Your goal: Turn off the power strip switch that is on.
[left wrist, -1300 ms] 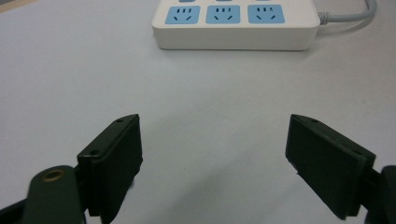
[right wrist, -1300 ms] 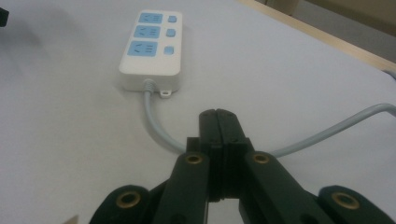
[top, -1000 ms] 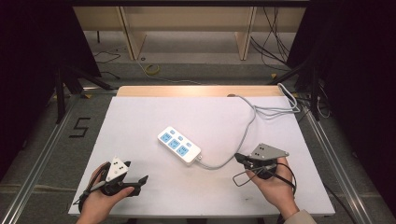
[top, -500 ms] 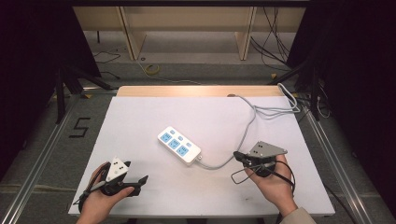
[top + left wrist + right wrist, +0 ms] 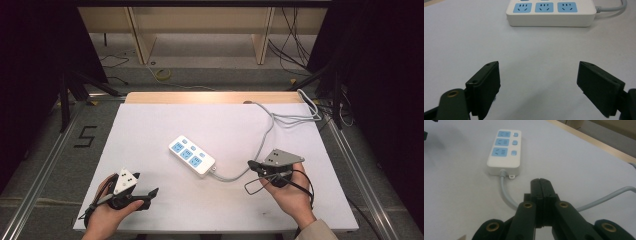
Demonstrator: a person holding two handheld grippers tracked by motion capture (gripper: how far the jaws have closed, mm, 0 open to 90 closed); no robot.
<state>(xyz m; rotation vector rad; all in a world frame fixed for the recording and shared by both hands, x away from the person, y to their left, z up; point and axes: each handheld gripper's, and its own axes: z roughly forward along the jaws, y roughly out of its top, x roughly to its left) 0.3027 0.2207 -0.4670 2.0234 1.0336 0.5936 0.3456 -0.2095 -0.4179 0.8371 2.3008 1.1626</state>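
The power strip lies near the middle of the desk, set slantwise. Its cable runs from its near right end toward the desk's far right corner. The left gripper sits near the front left, the right gripper just right of the strip, beside the cable

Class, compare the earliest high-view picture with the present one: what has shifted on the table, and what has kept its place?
The right tool edged slightly toward the table's centre, jaws shut and empty. The left tool, open, and the white three-socket power strip with its grey cable stayed put.
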